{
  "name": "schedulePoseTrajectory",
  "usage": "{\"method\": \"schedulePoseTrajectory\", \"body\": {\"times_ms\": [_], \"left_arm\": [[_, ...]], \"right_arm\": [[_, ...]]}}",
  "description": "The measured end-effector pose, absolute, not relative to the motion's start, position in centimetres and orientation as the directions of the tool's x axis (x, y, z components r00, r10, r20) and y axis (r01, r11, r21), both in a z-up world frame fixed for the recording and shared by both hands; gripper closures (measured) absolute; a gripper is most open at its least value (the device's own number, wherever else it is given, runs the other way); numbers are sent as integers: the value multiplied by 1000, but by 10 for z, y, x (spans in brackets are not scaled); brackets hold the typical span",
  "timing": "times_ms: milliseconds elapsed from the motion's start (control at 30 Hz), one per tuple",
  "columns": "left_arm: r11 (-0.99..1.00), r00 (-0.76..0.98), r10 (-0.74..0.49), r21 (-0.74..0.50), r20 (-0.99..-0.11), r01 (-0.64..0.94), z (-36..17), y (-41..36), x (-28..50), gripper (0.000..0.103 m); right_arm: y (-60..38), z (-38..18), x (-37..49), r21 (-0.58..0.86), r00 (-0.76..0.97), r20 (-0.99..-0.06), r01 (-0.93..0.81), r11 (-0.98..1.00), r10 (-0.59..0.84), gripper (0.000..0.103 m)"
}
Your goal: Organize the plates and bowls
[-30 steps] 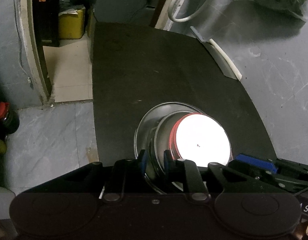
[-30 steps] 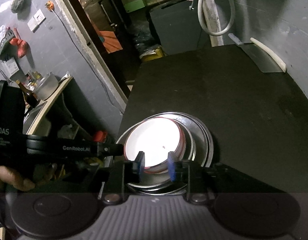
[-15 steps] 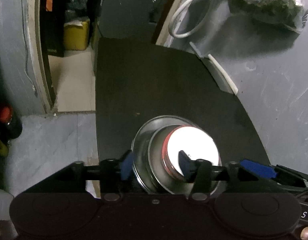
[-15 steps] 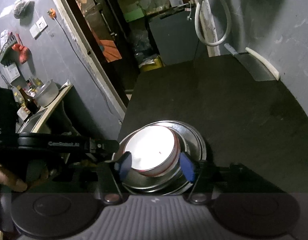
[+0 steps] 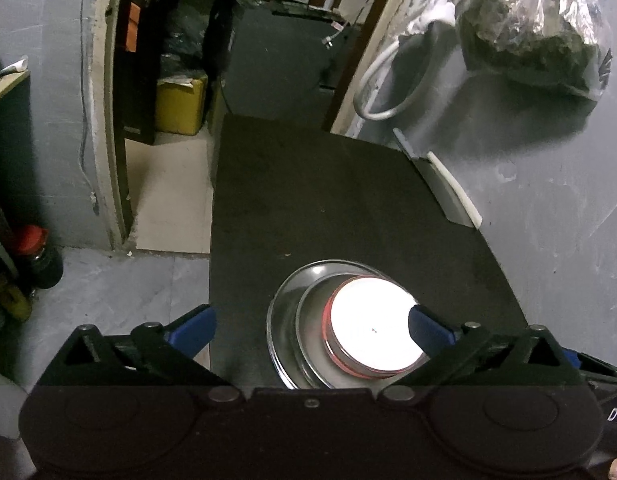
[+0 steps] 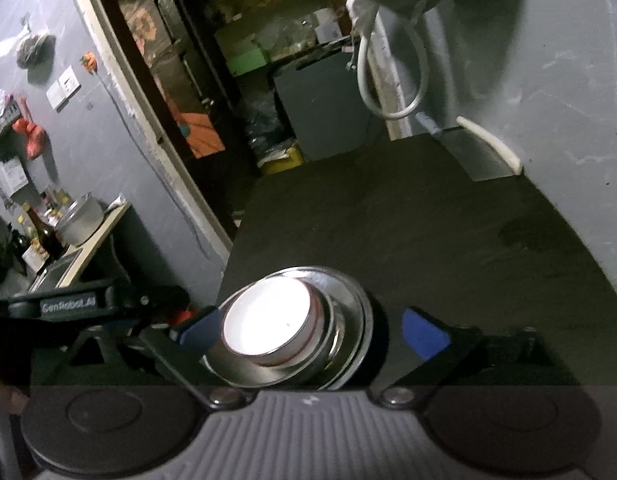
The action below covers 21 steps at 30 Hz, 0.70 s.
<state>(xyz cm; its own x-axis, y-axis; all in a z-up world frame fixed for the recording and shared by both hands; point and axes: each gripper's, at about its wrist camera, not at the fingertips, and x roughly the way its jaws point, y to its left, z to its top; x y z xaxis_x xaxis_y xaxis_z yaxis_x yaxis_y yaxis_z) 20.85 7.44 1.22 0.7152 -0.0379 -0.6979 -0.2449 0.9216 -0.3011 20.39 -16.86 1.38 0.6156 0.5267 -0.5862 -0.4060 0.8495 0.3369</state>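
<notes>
2 claws hang spread wide above the stack, neither touching it. The stack sits on the dark desk (image 5: 316, 208), near its front-left corner: a white bowl (image 5: 374, 330) with a red rim nested in a steel bowl (image 5: 312, 332), which rests on a steel plate (image 5: 282, 312).

Seen from the left wrist, the left claw (image 5: 310, 326) points forward and down at the stack, its left blue pad out over the desk's left edge and its right pad in front of the white bowl's right side. No pad meets metal or rim.

Seen from the right wrist, the right claw (image 6: 312, 330) also tilts down toward the stack, its pads apart on either side of the plate. The left claw's black body lies left of the stack in this view.

A cleaver (image 5: 440, 184) with a white handle lies at the desk's far right edge, well apart from the stack.
</notes>
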Motion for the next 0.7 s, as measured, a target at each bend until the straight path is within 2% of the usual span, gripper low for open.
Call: {"method": "schedulePoseTrajectory", "body": {"times_ms": [433, 700], "left_arm": [[939, 779, 24, -254, -626, -232, 22, 56, 187, 1], [937, 787, 71, -230, -613, -264, 22, 48, 166, 1]], "right_arm": [[-184, 20, 193, 317, 665, -546, -398, 861, 509, 0], [-191, 19, 175, 305, 699, -528, -374, 876, 482, 0]]}}
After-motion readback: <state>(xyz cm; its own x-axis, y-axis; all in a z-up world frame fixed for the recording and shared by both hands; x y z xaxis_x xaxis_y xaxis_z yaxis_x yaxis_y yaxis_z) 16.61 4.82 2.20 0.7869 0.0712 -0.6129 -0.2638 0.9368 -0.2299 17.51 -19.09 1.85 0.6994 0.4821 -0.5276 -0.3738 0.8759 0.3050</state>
